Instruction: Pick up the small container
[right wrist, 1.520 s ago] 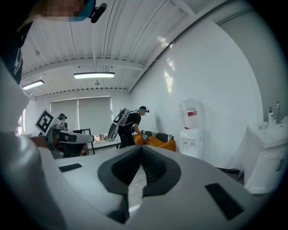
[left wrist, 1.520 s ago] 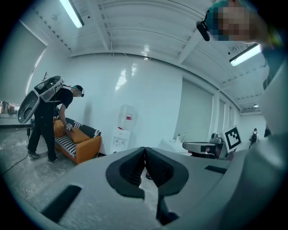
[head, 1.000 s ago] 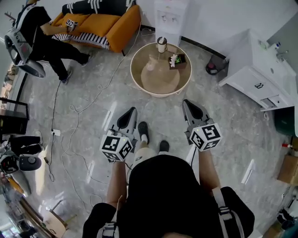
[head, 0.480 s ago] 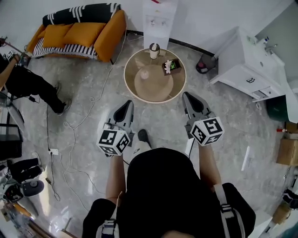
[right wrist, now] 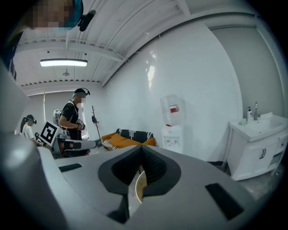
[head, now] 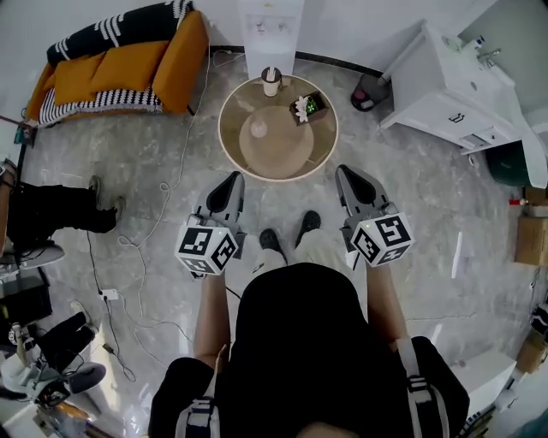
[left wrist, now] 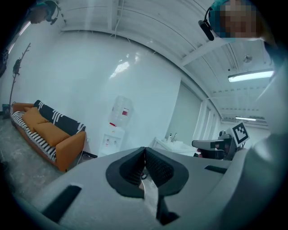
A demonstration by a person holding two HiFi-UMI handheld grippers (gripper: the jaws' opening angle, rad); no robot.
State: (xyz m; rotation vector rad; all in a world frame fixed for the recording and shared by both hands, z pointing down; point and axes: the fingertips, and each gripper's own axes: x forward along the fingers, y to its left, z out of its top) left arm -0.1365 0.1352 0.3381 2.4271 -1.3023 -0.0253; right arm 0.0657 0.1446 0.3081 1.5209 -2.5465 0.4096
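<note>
A round beige table [head: 318, 154] stands on the floor ahead of me in the head view. At its far edge is a small pale container with a dark lid [head: 271, 81]. A black box with something green and white in it [head: 306, 106] sits at its right, and a small pale round thing [head: 258, 128] lies near the middle. My left gripper [head: 231, 181] and right gripper [head: 347, 174] hover just short of the table's near edge, both shut and empty. The left gripper view shows its jaws [left wrist: 144, 155] pressed together, and in the right gripper view the jaws [right wrist: 141, 153] meet as well.
An orange sofa [head: 111, 68] stands at the back left, a white water dispenser [head: 270, 21] behind the table, and a white sink cabinet [head: 454, 81] at the right. Cables [head: 163, 205] trail over the floor on the left. Another person's legs [head: 51, 214] show at the left edge.
I have walked forward, so the table now lies just past both grippers' tips. The other person has slid towards the left edge. Both grippers stay shut.
</note>
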